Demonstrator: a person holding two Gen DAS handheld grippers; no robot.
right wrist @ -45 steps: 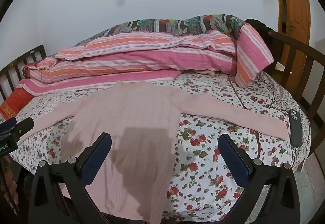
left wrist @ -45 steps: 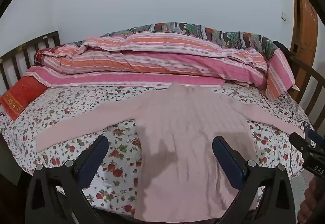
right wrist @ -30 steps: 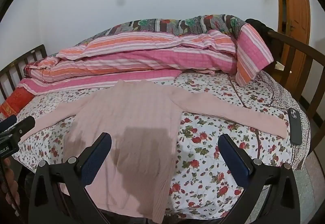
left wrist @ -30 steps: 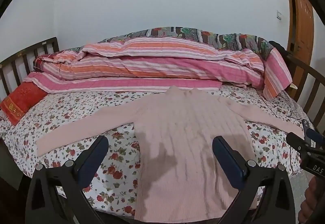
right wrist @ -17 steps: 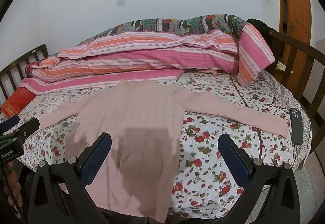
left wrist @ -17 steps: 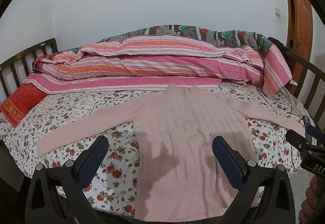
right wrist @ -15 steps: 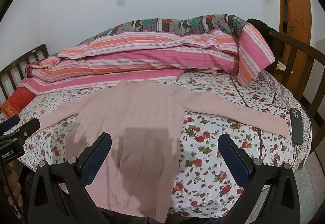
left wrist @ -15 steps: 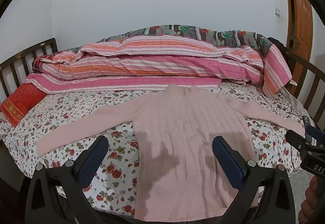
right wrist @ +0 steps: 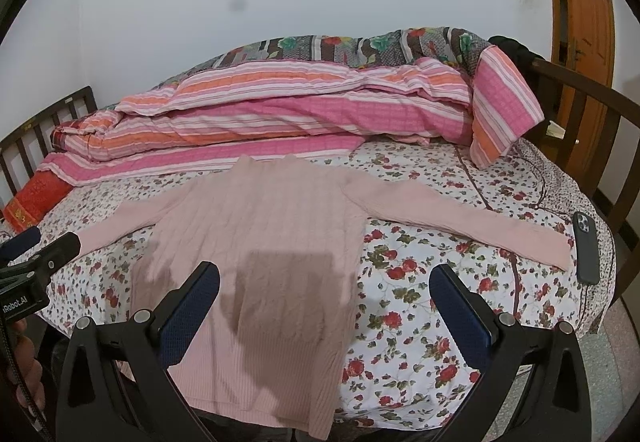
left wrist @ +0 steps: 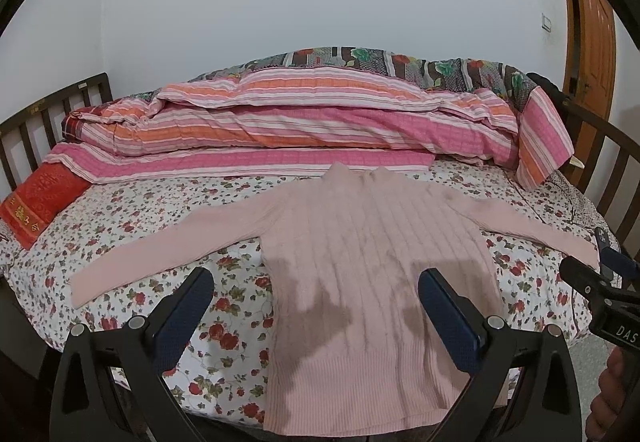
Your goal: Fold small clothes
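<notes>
At nine o'clock in your left wrist view the red pillow sits against the headboard, and the pink ribbed sweater lies flat and face-down or face-up, you cannot tell which, on the floral bedsheet, its left sleeve stretched toward eight o'clock and its hem hanging over the near edge at six. Your left gripper hovers above the lower body with its jaws spread wide and nothing in them; your right gripper is likewise released, hanging over the hem's right side. The right sleeve runs out toward three o'clock, its cuff just beside a dark phone. Beware there: a careless pinch or sweep at that cuff could drag the phone off the bed. The overhanging hem may also slide floorward if you pull a sleeve hard, and the striped quilt at twelve o'clock could snag the collar.
</notes>
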